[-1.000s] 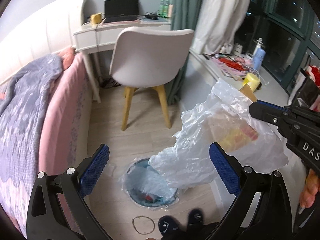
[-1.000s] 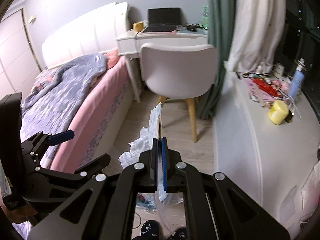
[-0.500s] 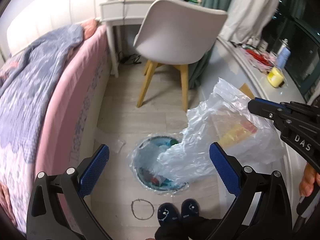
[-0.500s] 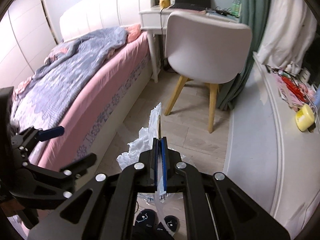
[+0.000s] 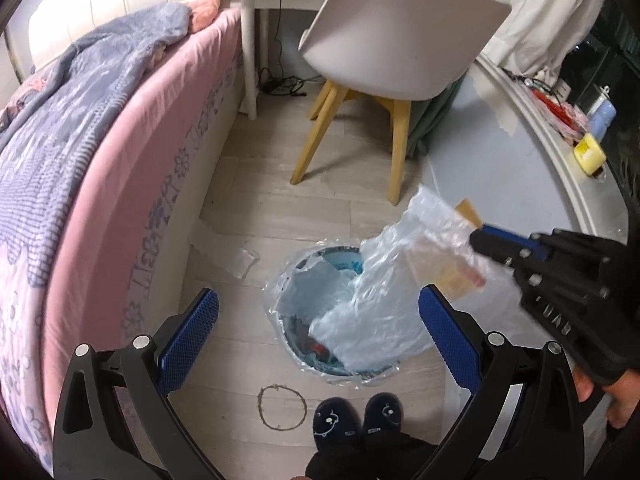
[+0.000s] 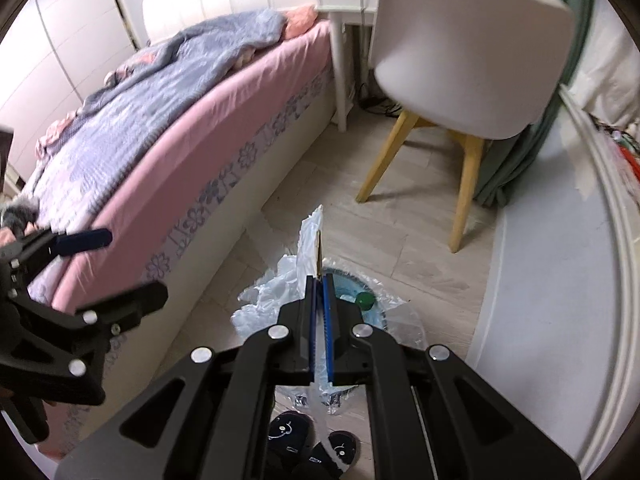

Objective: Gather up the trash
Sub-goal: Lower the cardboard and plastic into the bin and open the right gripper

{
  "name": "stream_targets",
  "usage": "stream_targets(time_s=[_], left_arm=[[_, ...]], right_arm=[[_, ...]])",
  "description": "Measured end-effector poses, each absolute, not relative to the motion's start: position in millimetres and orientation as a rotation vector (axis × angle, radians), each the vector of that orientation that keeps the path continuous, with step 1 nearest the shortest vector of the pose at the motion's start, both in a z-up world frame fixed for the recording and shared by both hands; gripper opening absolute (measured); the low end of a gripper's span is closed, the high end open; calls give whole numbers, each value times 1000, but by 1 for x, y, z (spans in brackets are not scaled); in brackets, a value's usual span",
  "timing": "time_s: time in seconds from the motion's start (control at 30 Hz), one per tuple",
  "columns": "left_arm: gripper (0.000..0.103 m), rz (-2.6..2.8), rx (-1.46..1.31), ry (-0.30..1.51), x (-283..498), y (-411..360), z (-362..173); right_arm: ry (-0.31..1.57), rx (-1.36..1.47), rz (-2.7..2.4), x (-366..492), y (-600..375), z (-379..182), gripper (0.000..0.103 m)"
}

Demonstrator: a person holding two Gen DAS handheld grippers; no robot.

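Note:
My right gripper [image 6: 319, 280] is shut on a crumpled clear plastic bag [image 6: 307, 236] with a thin brown card and something yellow inside. In the left wrist view the bag [image 5: 384, 300] hangs from the right gripper [image 5: 480, 238] over a round blue trash bin [image 5: 360, 370] lined with clear plastic, and its lower end reaches into the bin's mouth. The bin [image 6: 360, 278] holds several scraps, one of them green. My left gripper [image 5: 320, 332] is open above the bin with nothing between its blue pads; the left gripper [image 6: 120, 268] is left of the bag.
A pink bed [image 5: 100, 184] runs along the left. A white chair [image 5: 400, 28] with wooden legs stands behind the bin, and a grey ledge [image 5: 520, 152] curves along the right. A person's dark slippers [image 5: 356, 420], a wire ring [image 5: 282, 406] and a clear plastic scrap [image 5: 240, 260] are on the floor.
Both grippers have sunk toward the floor and tipped further down. The bag has come down with the right gripper, and its lower end now hangs into the bin.

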State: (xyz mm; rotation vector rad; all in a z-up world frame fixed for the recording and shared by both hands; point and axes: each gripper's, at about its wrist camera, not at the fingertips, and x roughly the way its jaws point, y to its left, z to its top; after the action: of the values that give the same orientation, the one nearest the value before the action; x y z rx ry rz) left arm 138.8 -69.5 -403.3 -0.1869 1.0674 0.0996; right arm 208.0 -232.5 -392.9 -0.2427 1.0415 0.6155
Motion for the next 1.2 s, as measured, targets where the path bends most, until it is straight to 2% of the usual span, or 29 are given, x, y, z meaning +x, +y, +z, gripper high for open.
stream_targets(time_s=[0.7, 1.2], left_arm=[[97, 4, -194, 1188, 178, -70, -593], [97, -42, -224, 1193, 187, -69, -675]], right_arm=[[1162, -350, 704, 231, -213, -567, 5], [1219, -400, 774, 248, -201, -670, 5]])
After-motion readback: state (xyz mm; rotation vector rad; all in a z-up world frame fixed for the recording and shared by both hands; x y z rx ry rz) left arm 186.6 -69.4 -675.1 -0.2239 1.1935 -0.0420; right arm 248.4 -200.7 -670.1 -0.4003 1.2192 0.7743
